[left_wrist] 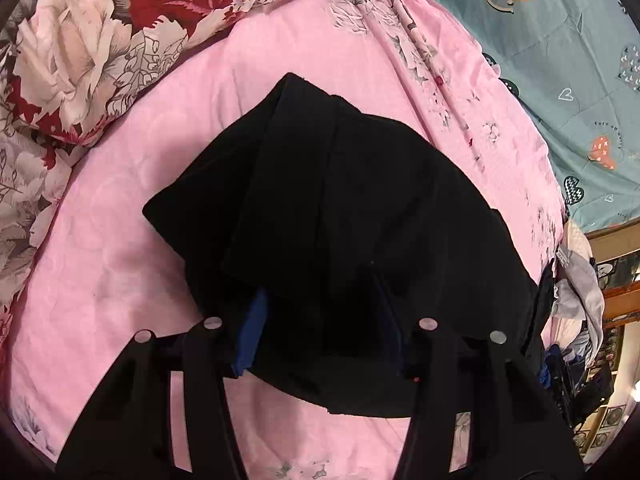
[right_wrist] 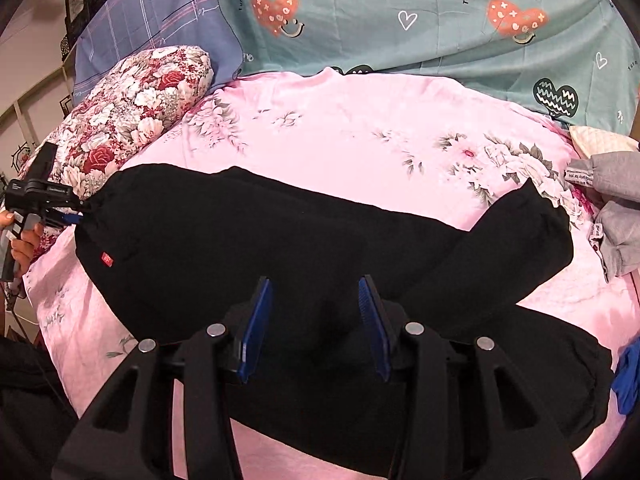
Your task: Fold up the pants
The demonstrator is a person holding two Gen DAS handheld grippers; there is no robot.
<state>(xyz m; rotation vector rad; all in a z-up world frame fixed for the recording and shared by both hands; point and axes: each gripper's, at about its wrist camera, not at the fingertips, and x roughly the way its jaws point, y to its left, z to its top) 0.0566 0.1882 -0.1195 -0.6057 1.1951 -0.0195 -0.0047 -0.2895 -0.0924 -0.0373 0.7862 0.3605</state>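
Note:
Black pants (right_wrist: 280, 240) lie crosswise on the pink bedsheet (right_wrist: 340, 120), one leg end turned up at the right, a small red label (right_wrist: 107, 259) near the left end. My right gripper (right_wrist: 314, 280) hangs just above the middle of the pants, its blue pads (right_wrist: 256, 328) apart with nothing pinched between them. My left gripper (right_wrist: 74, 216), held by a hand (right_wrist: 24, 248), bites the puckered left edge of the pants. In the left wrist view the black pants (left_wrist: 340, 184) bunch between the jaws of the left gripper (left_wrist: 320, 286) and cover the right pad.
A red and white floral pillow (right_wrist: 132, 120) lies at the far left of the bed. A teal blanket with hearts (right_wrist: 400, 20) runs along the back. Grey clothes (right_wrist: 616, 208) and a blue cloth (right_wrist: 628, 376) sit at the right edge.

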